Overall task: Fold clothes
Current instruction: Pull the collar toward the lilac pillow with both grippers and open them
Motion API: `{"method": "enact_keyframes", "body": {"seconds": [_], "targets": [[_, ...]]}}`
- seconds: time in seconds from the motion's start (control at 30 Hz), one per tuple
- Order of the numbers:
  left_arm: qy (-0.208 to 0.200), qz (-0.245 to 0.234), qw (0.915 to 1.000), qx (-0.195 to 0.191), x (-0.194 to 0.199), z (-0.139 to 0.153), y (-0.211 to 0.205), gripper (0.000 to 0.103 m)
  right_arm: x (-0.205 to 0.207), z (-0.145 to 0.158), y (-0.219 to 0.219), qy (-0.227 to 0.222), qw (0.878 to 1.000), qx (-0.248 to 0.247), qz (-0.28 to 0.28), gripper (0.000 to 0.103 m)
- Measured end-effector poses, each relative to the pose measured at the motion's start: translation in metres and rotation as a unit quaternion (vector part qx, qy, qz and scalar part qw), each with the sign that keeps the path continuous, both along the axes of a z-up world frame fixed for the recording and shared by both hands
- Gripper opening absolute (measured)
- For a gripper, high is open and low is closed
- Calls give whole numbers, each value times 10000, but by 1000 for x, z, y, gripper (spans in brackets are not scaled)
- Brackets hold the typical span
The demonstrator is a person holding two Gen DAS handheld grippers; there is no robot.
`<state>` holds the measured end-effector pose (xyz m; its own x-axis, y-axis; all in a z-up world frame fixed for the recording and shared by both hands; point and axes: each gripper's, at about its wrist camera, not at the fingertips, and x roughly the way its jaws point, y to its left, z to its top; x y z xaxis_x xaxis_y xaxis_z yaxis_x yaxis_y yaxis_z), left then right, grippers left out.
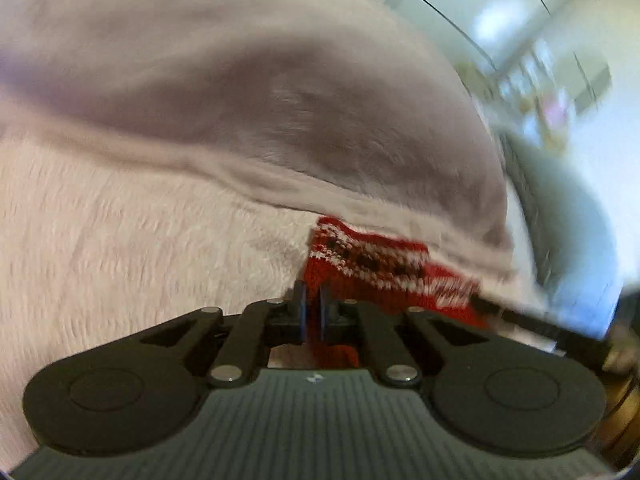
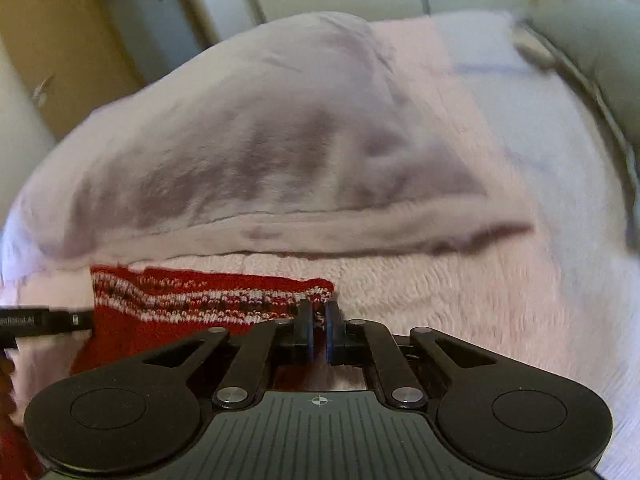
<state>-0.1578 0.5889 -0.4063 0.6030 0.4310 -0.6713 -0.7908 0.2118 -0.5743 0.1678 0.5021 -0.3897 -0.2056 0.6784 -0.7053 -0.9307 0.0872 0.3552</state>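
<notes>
Left wrist view: the left gripper [image 1: 313,312] pinches one corner of the red knitted garment with a white patterned band [image 1: 372,268], lying on the pale pink fuzzy blanket [image 1: 120,240].

Right wrist view: the right gripper [image 2: 319,330] pinches the garment's [image 2: 192,300] other corner, just below a rumpled mauve fleece fold [image 2: 260,152].

A knit [image 2: 208,300] is spread on the bed [image 2: 500,300], just before a mound of blanket [image 2: 280,140] that rises behind it and overlaps its far edge. The knit's far band is clamped at one corner by the right gripper [image 2: 319,320], and its opposite corner is pinched by the left gripper [image 1: 312,308]. In the right wrist view, the left gripper's finger is seen at the knit's left end. A cushion [image 2: 592,60] is set along the bed's far right corner, behind the blanket.
</notes>
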Motion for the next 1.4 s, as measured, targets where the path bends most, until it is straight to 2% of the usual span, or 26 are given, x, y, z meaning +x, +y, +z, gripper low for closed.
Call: {"method": "enact_keyframes", "body": {"seconds": [0.07,0.1,0.13,0.17,0.2,0.27,0.33,0.37,0.4,0.43,0.47,0.53,0.67,0.73,0.8,0.9,0.93,1.0,1.07,1.13,1.17,1.2,1.23,1.27,1.33,1.4], "targets": [[-188,162,9997,-54,-7,3,1,8,10,5,-1,343,9992,-23,-182,8],[-192,127,9997,27,-8,7,1,8,16,7,-2,514,9983,-34,-273,22],[-196,93,9997,107,-8,11,1,8,20,11,-3,630,9975,-22,-333,30],[-201,59,9996,187,-9,16,1,11,23,16,-5,652,9973,33,-340,50],[-48,-118,9993,339,-3,20,1,18,24,22,-6,662,9972,97,-331,54],[417,-577,9952,675,15,27,0,26,20,32,-6,579,9979,224,-192,54],[1004,-1086,9839,1005,39,28,-3,26,9,33,0,291,9991,288,96,54],[1173,-1208,9797,1091,45,26,-5,25,2,33,2,122,9991,318,252,54],[1312,-1298,9760,1158,49,23,-7,14,-5,33,4,-47,9986,348,407,52],[1450,-1388,9720,1225,54,21,-9,2,-12,32,6,-221,9972,387,595,39],[1588,-1477,9676,1292,58,18,-10,3,-18,29,8,-393,9951,437,791,2],[1327,-1182,9758,1272,45,20,-9,3,-21,25,8,-575,9928,527,914,3],[682,-521,9912,1010,3,19,-3,3,16,19,1,332,9971,663,194,3],[564,-466,9958,555,0,5,4,3,27,5,3,792,9959,441,-75,3],[360,-247,9989,171,-3,-7,10,4,23,-6,7,831,9961,213,-217,3],[-115,151,9998,-66,-14,-7,14,9,27,-8,10,1230,9909,87,-541,4],[-170,198,9997,16,-17,-3,14,10,30,-6,9,1407,9882,109,-595,16],[-173,188,9994,214,-18,6,13,15,36,2,7,1659,9838,245,-634,52],[0,-10,9995,307,-13,9,15,21,40,9,4,1755,9822,446,-494,58],[198,-296,9986,390,-2,9,16,20,30,12,9,1397,9894,378,-123,58],[276,-465,9975,449,5,8,15,20,22,12,12,1120,9931,346,70,58],[393,-634,9957,549,10,8,13,1,12,12,13,803,9957,367,265,53],[452,-638,9948,653,11,9,12,2,3,13,15,485,9970,388,460,36],[495,-601,9941,755,11,9,10,3,-5,13,16,183,9971,430,596,4],[582,-528,9923,959,10,11,8,3,-5,14,15,54,9971,620,440,3],[578,-435,9942,792,4,2,12,4,4,8,16,252,9981,552,35,3]]}}
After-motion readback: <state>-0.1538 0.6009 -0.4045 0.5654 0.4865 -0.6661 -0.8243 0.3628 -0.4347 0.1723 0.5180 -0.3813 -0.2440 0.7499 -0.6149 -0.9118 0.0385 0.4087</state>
